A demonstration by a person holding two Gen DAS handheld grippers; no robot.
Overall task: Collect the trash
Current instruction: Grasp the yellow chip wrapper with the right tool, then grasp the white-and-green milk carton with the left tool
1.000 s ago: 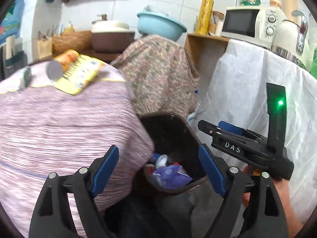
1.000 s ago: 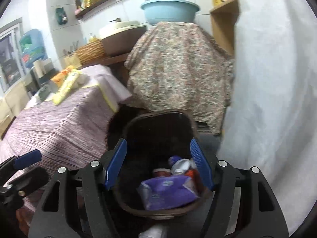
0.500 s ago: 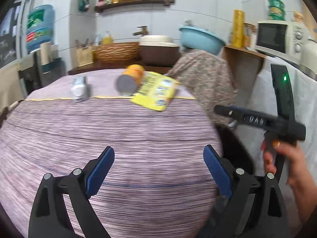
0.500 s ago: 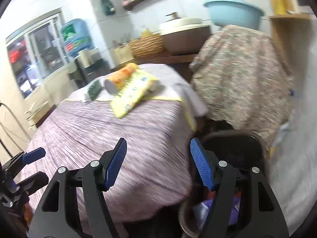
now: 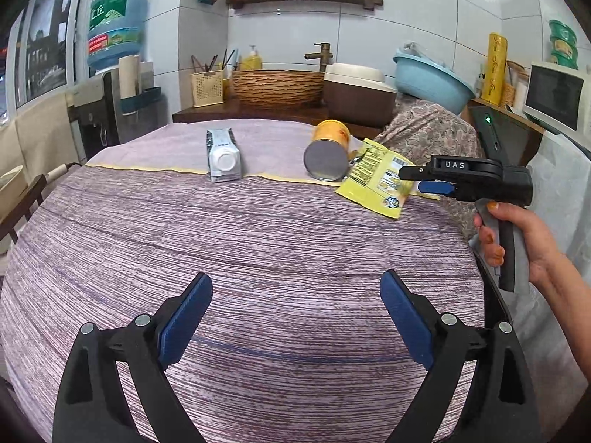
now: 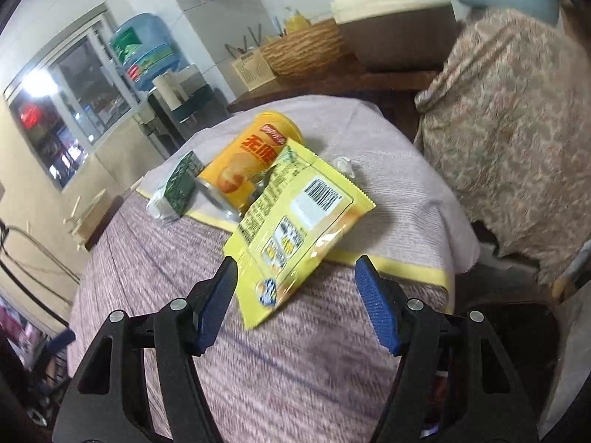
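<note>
A yellow snack bag lies on the purple striped tablecloth, against a yellow chip can lying on its side. A small carton lies to their left; in the right wrist view it looks green. My right gripper is open and empty, its jaws just short of the bag's near end. It also shows in the left wrist view. My left gripper is open and empty over the near table. The dark trash bin's rim shows at the table's right edge.
A cloth-covered stand is right of the table. A counter behind holds a woven basket, a brown pot and a blue basin. A water dispenser stands far left. A white sheet hangs at right.
Both grippers swung up and left from over the trash bin to the table. The right gripper moved in close to the yellow snack bag. Both stayed open and empty.
</note>
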